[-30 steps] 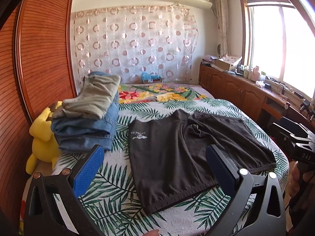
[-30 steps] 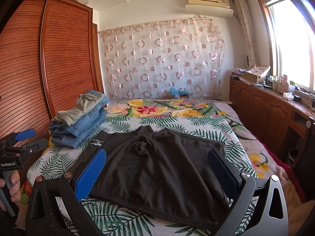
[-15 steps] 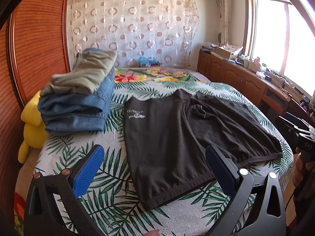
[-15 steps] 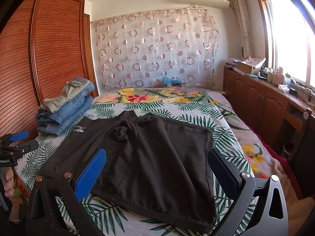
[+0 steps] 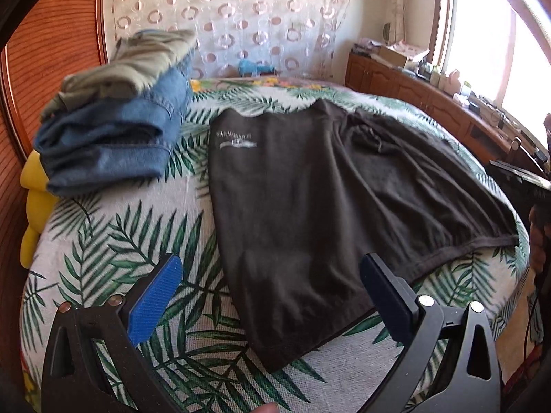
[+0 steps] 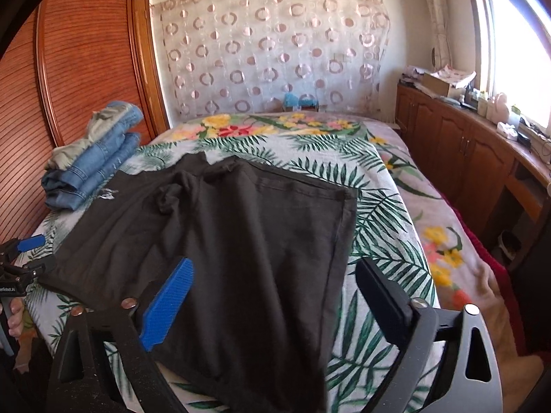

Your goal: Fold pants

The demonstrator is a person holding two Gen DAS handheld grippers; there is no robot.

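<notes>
Both grippers have come down and in toward the pants, which lie spread flat on the bed, right of the jeans stack. The left gripper now hangs over the near-left hem corner, fingers released and wide, nothing between them. The right gripper has slid over the near-right edge; its fingers have just been closing a little, cloth beneath the gap but not pinched. No fold has begun. Judging by the approach, each hand is lining up to grasp a near edge for the first fold.
</notes>
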